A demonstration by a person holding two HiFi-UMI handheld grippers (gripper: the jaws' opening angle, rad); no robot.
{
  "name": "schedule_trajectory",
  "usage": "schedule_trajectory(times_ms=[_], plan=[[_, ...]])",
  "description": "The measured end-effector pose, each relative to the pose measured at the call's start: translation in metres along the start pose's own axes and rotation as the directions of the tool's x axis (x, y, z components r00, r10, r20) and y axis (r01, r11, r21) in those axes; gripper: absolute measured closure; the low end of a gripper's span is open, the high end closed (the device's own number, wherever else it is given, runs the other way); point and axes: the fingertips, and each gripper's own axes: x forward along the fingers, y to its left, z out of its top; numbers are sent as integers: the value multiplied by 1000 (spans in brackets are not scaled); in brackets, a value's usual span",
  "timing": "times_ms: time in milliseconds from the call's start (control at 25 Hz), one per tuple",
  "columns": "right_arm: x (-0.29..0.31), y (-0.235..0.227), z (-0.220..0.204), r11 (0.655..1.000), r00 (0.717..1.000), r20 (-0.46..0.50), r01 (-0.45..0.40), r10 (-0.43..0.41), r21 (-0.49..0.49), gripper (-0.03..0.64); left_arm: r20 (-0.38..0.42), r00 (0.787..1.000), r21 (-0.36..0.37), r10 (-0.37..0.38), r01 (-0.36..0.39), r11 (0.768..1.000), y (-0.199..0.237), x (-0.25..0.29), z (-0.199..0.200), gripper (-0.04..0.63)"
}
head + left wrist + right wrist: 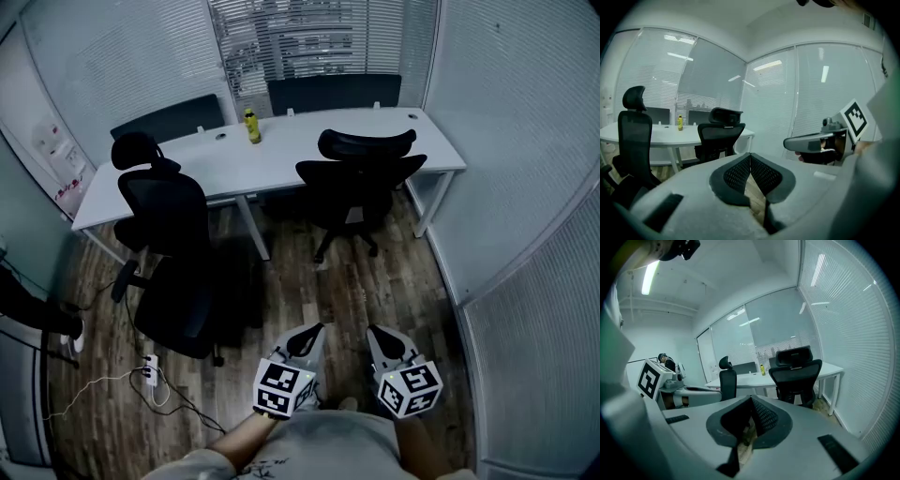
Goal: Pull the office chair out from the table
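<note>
Black office chair (361, 183) under table (300, 150); we held left gripper (316, 329), right gripper (374, 331) clenched empty, risking shut jaws slipping off

The left tongs (750, 156) meet, empty, facing an office chair (720, 136) at the white table (661, 137).

Surface (281, 161): white. Tucked-in office chair (361, 176) and left-end office chair (167, 214): both black. Bottle (251, 126) on the surface: yellow. Floor (380, 286) under the surface: brown wood-grain planks. Blinds (300, 42) behind the surface: pale, fine horizontal stripes. Left gripper (317, 328) and right gripper (373, 331): grey, with black-and-white square-marker cubes and dark dotted-mesh pads (736, 173).
</note>
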Motion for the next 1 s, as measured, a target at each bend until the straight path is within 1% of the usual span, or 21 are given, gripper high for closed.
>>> schedule_trajectory(times_ms=[120,240,400,640,760,1000], plan=[[3,0,2,1000,1000,19,21,-22,22,610,3,1000,1,0,0,1000,7,-3,1,584],[6,6,4,999,999,34,35,-35,8,609,6,1000,2,-2,2,1000,16,-7,0,584],[16,21,4,1000,999,39,26,-26,4,609,23,1000,-3,-16,16,1000,26,-15,3,584],[32,39,2,1000,999,42,30,-30,-5,609,9,1000,20,-27,27,999,44,-31,-4,584],[36,47,3,999,998,51,47,-46,-16,609,11,999,17,-33,33,999,53,-38,-6,584],[42,45,4,998,997,53,63,-62,-8,609,21,999,3,-41,41,999,61,-34,-3,584]])
